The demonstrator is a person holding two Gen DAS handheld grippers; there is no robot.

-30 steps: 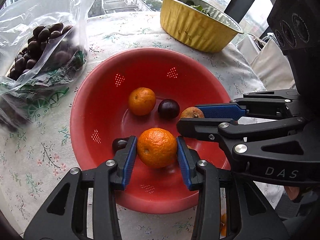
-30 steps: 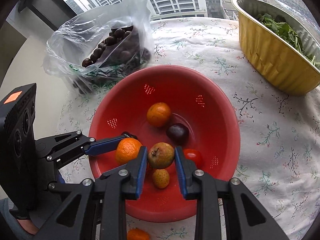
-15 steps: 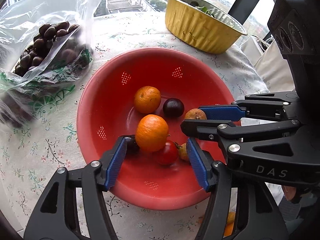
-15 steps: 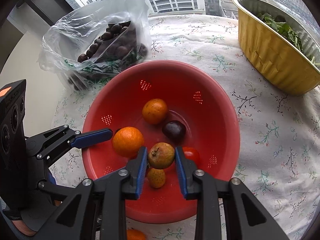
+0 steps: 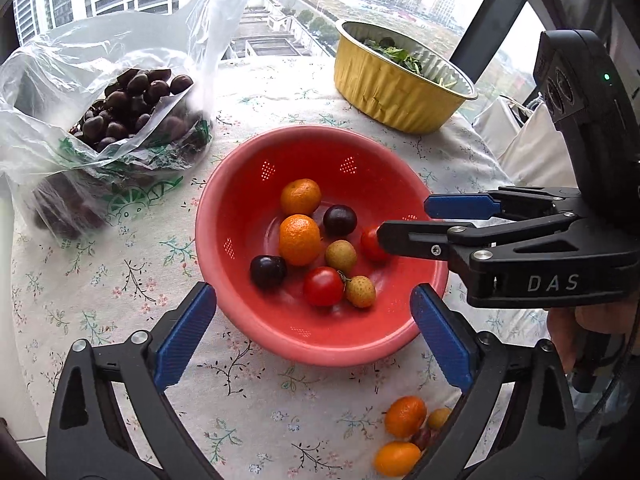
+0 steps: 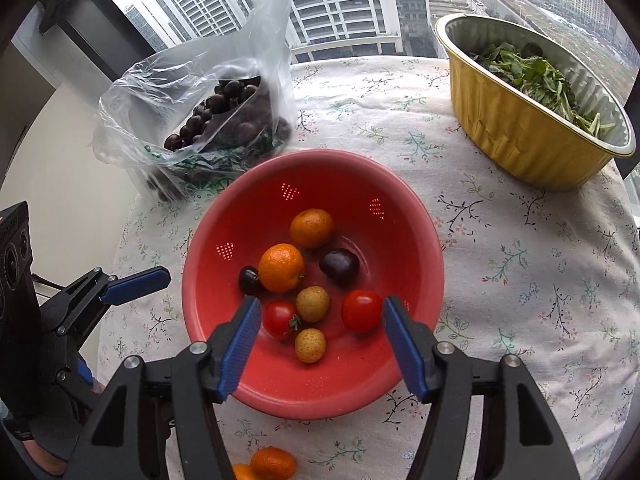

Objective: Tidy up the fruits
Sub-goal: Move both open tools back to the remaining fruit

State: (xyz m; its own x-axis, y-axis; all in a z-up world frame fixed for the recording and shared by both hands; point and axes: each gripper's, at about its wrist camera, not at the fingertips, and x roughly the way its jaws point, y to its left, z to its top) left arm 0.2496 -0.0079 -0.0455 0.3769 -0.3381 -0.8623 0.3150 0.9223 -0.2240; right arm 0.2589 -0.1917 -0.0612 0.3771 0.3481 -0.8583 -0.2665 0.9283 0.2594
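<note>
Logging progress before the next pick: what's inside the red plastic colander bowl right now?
The red plastic colander bowl holds two oranges, two dark plums, two red tomatoes and two tan longans. One plum sits partly hidden behind an orange.

A round table (image 6: 520, 240) is covered by a white cloth printed with small flowers. A red bowl (image 6: 420, 240) is set on the cloth. Behind the bowl to the left, a clear plastic bag (image 6: 192, 92) of dark fruit is placed. Behind it to the right, a gold foil tray (image 6: 520, 140) stands. In front of the bowl, a few small oranges (image 5: 404, 416) are left loose on the cloth.
</note>
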